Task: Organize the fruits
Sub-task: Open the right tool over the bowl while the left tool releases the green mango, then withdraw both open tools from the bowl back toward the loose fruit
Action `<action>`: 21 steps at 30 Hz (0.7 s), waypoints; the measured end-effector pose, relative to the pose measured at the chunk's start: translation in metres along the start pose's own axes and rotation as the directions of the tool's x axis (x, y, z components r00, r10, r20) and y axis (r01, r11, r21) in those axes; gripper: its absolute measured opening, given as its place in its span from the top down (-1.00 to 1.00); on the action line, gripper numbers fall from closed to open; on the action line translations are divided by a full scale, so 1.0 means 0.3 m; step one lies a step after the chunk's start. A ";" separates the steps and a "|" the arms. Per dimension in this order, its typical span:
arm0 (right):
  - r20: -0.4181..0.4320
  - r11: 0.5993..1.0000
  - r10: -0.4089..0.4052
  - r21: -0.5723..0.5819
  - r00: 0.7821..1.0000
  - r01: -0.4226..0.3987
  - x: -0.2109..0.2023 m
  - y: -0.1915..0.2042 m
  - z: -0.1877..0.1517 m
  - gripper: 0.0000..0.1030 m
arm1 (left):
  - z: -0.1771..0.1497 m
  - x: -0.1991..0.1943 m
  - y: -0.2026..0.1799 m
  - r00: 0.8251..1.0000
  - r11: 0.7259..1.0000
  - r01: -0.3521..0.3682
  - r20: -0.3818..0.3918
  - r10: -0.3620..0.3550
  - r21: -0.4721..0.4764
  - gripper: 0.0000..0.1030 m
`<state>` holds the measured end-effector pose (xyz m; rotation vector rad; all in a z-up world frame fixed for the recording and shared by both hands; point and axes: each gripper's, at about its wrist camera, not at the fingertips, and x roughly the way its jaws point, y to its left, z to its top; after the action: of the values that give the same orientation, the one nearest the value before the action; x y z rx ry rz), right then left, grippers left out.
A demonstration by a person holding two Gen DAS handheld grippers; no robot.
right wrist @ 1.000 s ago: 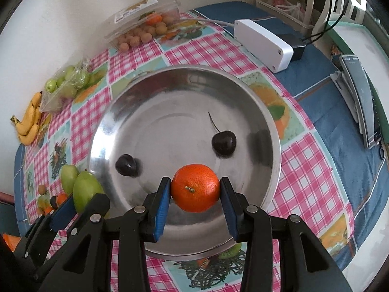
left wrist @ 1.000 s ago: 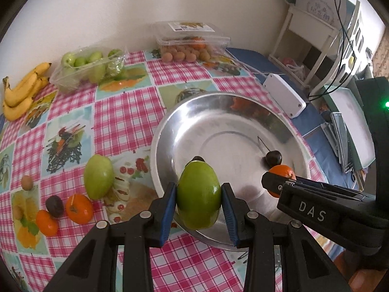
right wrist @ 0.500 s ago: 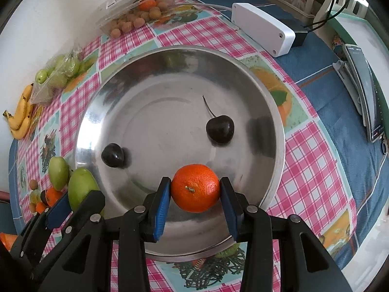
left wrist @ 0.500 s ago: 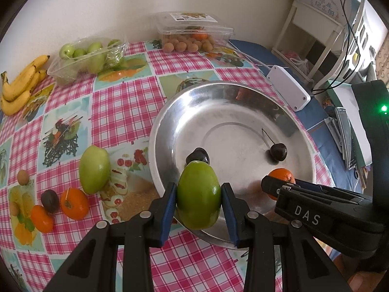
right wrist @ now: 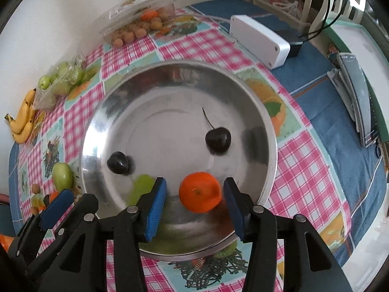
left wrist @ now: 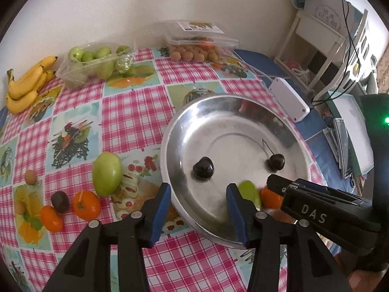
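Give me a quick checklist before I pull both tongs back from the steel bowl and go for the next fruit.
1. Left tongs free of the green fruit: ok, jaws opening, nothing between them; the fruit lies blurred in the bowl, beside the right-hand pad.
2. Right tongs free of the orange: ok, jaws opening, gaps on both sides.
3. Dropped fruits settled: cannot tell, both look motion-blurred.
4. Both inside the steel bowl: ok.
5. Two dark cherries, and, clear of the tongs: ok.
6. Fruit left on the tablecloth: ok, a green one and smaller pieces remain.
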<state>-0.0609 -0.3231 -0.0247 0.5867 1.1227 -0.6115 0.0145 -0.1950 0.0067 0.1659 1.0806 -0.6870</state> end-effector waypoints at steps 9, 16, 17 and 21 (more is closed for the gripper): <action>0.081 1.000 0.000 -0.016 0.997 0.001 -0.096 0.006 0.008 0.02 | 0.017 -0.067 0.103 0.994 0.990 -0.106 0.006 0.107 -0.090 -0.14; 0.078 0.999 -0.008 -0.035 0.997 0.010 -0.092 0.020 0.012 0.03 | -0.002 -0.101 0.228 0.988 0.969 -0.153 -0.014 0.154 -0.193 -0.14; 0.076 0.999 -0.009 -0.038 0.997 0.012 -0.088 0.025 0.013 0.03 | -0.006 -0.103 0.246 0.987 0.964 -0.163 -0.019 0.162 -0.208 -0.14; 0.071 0.998 -0.012 -0.059 0.997 0.016 -0.079 0.041 0.009 0.02 | -0.028 -0.100 0.307 0.984 0.948 -0.177 -0.047 0.170 -0.266 -0.14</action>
<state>-0.0578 -0.3130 -0.0003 0.5031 1.0758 -0.6048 0.0537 -0.1059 0.0100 0.0336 1.1555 -0.3756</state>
